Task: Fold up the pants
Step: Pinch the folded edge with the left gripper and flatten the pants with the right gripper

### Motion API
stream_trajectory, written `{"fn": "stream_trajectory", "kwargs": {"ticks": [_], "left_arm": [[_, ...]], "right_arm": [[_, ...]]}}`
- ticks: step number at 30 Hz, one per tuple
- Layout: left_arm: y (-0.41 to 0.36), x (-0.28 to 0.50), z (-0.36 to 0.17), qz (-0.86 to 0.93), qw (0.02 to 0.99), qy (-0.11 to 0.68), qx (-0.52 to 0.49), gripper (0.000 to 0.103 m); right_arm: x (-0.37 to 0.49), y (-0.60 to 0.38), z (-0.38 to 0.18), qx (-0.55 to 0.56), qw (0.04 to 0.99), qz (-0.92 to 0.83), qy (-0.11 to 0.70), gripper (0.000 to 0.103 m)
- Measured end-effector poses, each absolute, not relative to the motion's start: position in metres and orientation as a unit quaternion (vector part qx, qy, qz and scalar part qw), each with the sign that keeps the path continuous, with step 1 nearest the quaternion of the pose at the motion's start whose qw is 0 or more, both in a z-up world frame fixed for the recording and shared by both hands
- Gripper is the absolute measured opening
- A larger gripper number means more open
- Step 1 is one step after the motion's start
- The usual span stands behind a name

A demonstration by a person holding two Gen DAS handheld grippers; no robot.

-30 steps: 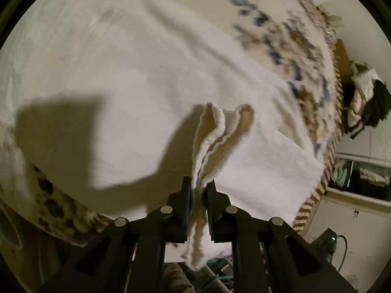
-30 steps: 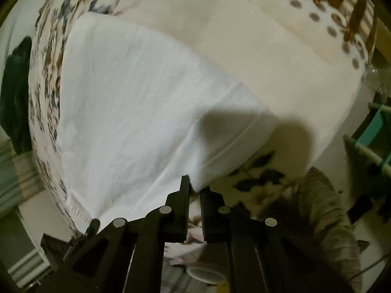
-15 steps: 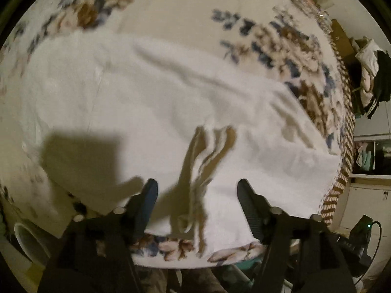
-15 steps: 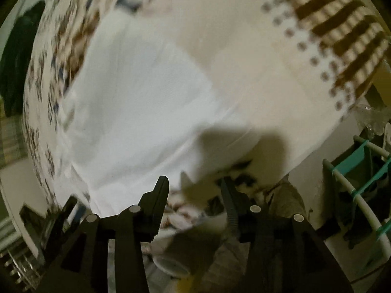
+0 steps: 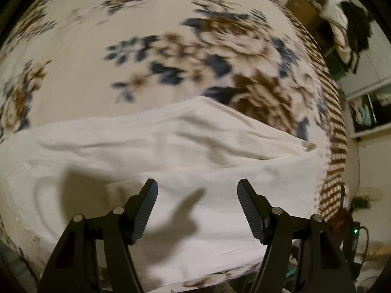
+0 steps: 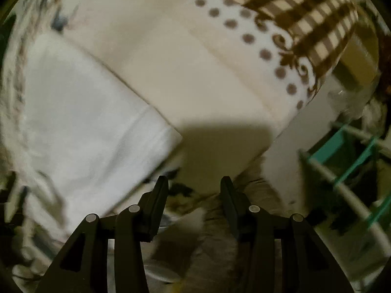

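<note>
The white pants (image 5: 171, 151) lie folded flat on a floral bedspread (image 5: 171, 48), filling the lower half of the left wrist view. My left gripper (image 5: 197, 190) hovers above them, open, with nothing between its fingers. In the right wrist view the same white pants (image 6: 80, 127) spread over the left side, their hemmed corner pointing right. My right gripper (image 6: 194, 185) is open and empty, over the bed's near edge just right of that corner.
The bedspread (image 6: 195, 73) has a dotted and brown checked border (image 6: 305, 24) at the bed's edge. A teal and white rack (image 6: 347, 161) stands to the right of the bed. Clothes (image 5: 347, 24) hang in the far right corner, with cupboards below.
Both grippers have let go of the white fabric and opened. The left one rose and swung away, so the bunched edge it held now lies flat. The right one shifted right, off the corner.
</note>
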State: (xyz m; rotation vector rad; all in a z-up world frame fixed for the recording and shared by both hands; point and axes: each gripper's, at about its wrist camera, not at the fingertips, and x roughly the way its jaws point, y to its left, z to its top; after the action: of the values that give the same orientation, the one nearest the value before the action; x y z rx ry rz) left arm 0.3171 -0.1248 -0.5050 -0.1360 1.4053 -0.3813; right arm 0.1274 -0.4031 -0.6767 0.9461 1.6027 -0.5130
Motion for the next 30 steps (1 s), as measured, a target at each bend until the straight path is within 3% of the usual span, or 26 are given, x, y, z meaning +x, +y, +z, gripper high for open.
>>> {"fn": "stream_trajectory", "kwargs": {"ticks": [6,11,15,20,21,22,23,30], "left_arm": [[-0.145,0.327,-0.505,-0.191,0.74,0.644,-0.021,0.065],[-0.082,0.317,-0.517,-0.124,0.73,0.662,-0.112,0.065],[-0.044,0.304,-0.547,-0.095,0.693,0.682,-0.214,0.065],[-0.047,0.306,-0.569,-0.098,0.697,0.675,-0.222,0.063],[-0.048,0.305,-0.569,-0.1,0.704,0.667,-0.223,0.058],[-0.047,0.304,-0.565,-0.103,0.713,0.659,-0.217,0.029],[-0.046,0.302,-0.56,-0.105,0.725,0.649,-0.205,0.011],[-0.038,0.303,-0.533,-0.127,0.764,0.601,-0.195,0.011]], "right_arm": [[0.185,-0.409,-0.633,0.378,0.656,-0.152,0.636,0.048],[0.261,-0.382,-0.602,0.291,0.703,-0.063,0.646,0.052],[0.291,-0.353,-0.601,0.287,0.688,-0.01,0.666,0.052],[0.277,-0.333,-0.626,0.291,0.665,-0.003,0.688,0.052],[0.274,-0.33,-0.635,0.296,0.659,-0.005,0.692,0.052],[0.271,-0.328,-0.64,0.299,0.653,-0.006,0.696,0.052],[0.269,-0.324,-0.647,0.298,0.651,-0.009,0.699,0.052],[0.262,-0.311,-0.671,0.29,0.643,-0.027,0.708,0.055]]}}
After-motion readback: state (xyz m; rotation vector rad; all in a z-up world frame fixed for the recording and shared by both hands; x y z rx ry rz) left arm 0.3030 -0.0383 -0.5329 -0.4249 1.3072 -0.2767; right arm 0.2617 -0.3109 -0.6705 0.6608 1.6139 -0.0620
